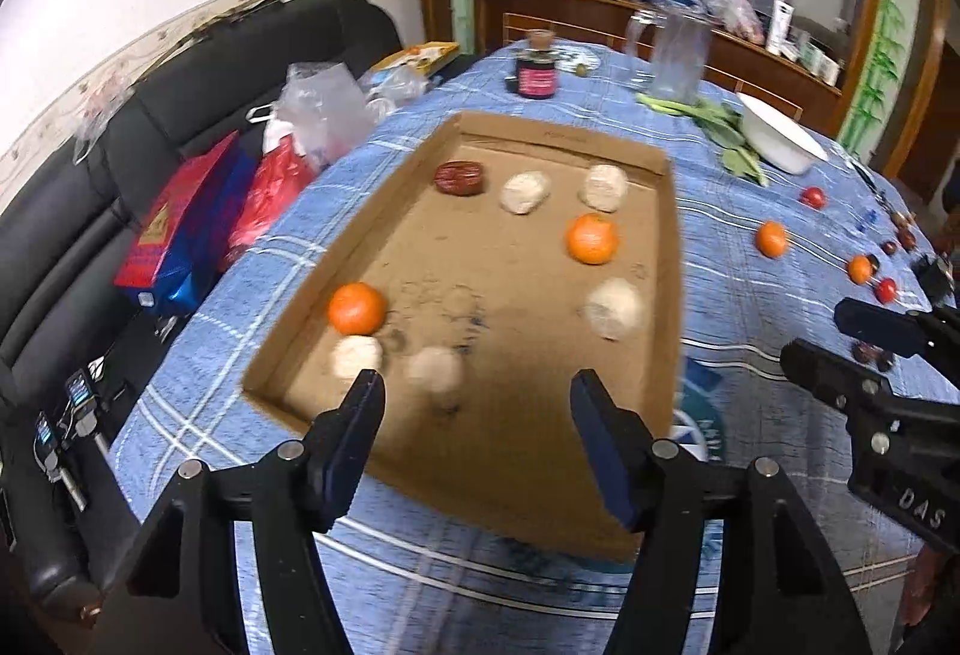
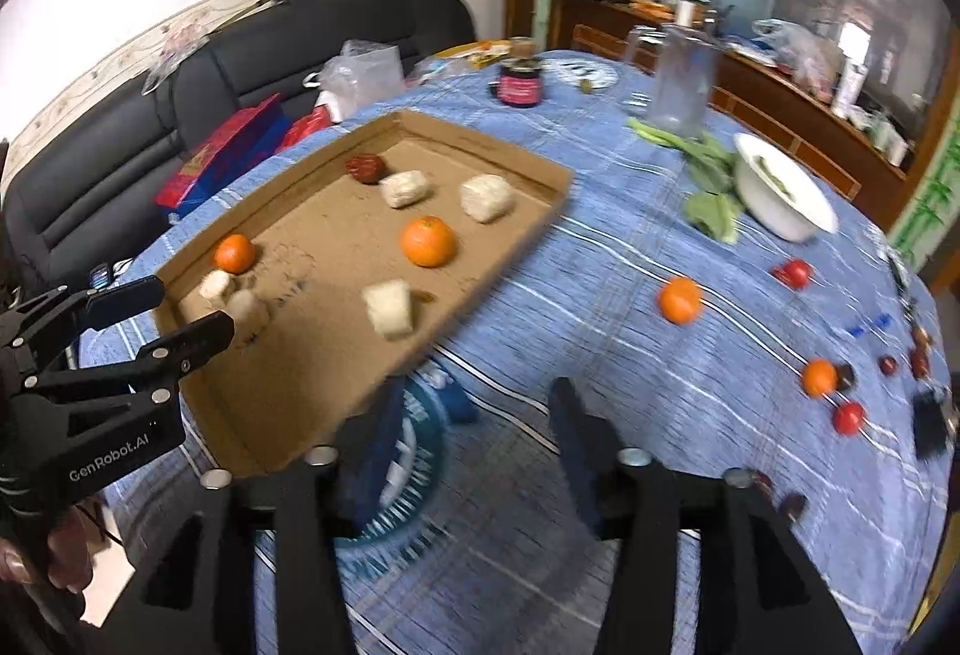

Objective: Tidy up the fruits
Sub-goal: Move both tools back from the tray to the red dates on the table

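A shallow cardboard tray (image 1: 672,295) (image 2: 528,229) lies on the blue checked tablecloth. It holds two oranges (image 1: 356,308) (image 1: 591,238), several pale lumps (image 1: 612,308) and a dark red fruit (image 1: 459,176). Loose on the cloth to the right lie two oranges (image 2: 680,299) (image 2: 819,377), small red tomatoes (image 2: 793,273) (image 2: 849,418) and dark dates (image 2: 888,364). My left gripper (image 1: 477,403) is open and empty over the tray's near end. My right gripper (image 2: 474,415) is open and empty above bare cloth beside the tray.
A white bowl (image 2: 786,211) and green leaves (image 2: 708,187) lie at the far right. A clear jug (image 2: 681,78) and a dark jar (image 2: 519,84) stand at the back. A black sofa (image 1: 90,187) with bags runs along the left of the table.
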The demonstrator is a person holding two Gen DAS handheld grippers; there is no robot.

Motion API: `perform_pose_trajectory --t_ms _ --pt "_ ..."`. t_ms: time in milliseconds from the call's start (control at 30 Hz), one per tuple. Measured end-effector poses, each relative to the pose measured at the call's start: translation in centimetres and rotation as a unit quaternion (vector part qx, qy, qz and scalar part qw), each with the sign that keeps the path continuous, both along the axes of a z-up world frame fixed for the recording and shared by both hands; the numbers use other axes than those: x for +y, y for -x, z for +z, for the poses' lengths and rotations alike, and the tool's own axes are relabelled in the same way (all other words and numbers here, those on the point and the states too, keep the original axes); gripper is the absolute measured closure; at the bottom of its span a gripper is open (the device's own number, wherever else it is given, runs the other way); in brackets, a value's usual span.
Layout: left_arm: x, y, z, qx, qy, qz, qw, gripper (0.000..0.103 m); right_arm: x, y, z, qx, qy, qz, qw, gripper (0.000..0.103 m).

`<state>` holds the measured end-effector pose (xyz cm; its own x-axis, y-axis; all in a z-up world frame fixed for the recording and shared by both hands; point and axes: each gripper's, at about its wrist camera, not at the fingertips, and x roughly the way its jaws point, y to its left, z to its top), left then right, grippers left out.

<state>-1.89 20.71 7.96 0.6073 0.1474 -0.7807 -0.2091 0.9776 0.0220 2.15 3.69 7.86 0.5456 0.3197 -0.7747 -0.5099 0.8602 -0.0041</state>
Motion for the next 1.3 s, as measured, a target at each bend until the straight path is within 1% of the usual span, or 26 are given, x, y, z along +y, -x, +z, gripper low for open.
perform_pose_trajectory --t_ms 233,433,467,567,667,767,833,900,1067,1233,1267,1300 --pt "-5.3 -1.2 0.3 -0.001 -0.006 -0.057 0.9984 0.037 -5.3 1.1 0.3 -0.007 -0.007 -0.057 0.998 0.044" --pt "-10.0 -2.4 0.3 -0.002 -0.006 -0.101 0.9949 0.035 -11.4 1.7 0.4 -0.007 -0.013 -0.123 0.992 0.044" --pt "-10.6 -2.7 0.2 -0.001 -0.007 -0.106 0.9943 0.034 -12.8 1.9 0.3 -0.007 -0.012 -0.139 0.990 0.043" --pt "-13.1 -3.5 -0.1 0.003 -0.006 -0.126 0.9920 0.033 -16.3 2.3 0.0 -0.007 -0.010 -0.178 0.984 0.034" --pt "-15.2 -4.2 -0.6 0.010 -0.005 -0.141 0.9899 0.033 -19.3 2.7 -0.4 -0.005 -0.003 -0.207 0.978 0.033" --pt "-17.1 -4.7 -1.3 0.022 -0.004 -0.155 0.9877 0.033 -21.4 2.7 -0.9 -0.004 -0.005 -0.221 0.975 0.033" --pt "-18.1 -4.9 -1.7 0.029 -0.008 -0.162 0.9864 0.033 -22.6 2.3 -1.4 0.003 -0.014 -0.222 0.975 0.033" --pt "-18.8 -5.0 -2.0 0.033 -0.012 -0.167 0.9854 0.033 -23.2 1.5 -2.1 0.013 -0.030 -0.211 0.977 0.033" --pt "-19.4 -5.4 -2.7 0.049 -0.019 -0.169 0.9843 0.033 -22.6 -1.4 -4.2 0.034 -0.044 -0.175 0.983 0.034" --pt "-19.1 -5.9 -3.3 0.064 -0.021 -0.162 0.9845 0.033 -21.1 -3.9 -6.1 0.044 -0.031 -0.126 0.991 0.035" --pt "-19.1 -6.1 -3.4 0.065 -0.021 -0.161 0.9846 0.033 -20.9 -4.2 -6.5 0.045 -0.031 -0.113 0.992 0.039" --pt "-19.1 -6.2 -3.5 0.067 -0.021 -0.161 0.9845 0.033 -20.8 -4.4 -6.6 0.047 -0.031 -0.104 0.993 0.048"
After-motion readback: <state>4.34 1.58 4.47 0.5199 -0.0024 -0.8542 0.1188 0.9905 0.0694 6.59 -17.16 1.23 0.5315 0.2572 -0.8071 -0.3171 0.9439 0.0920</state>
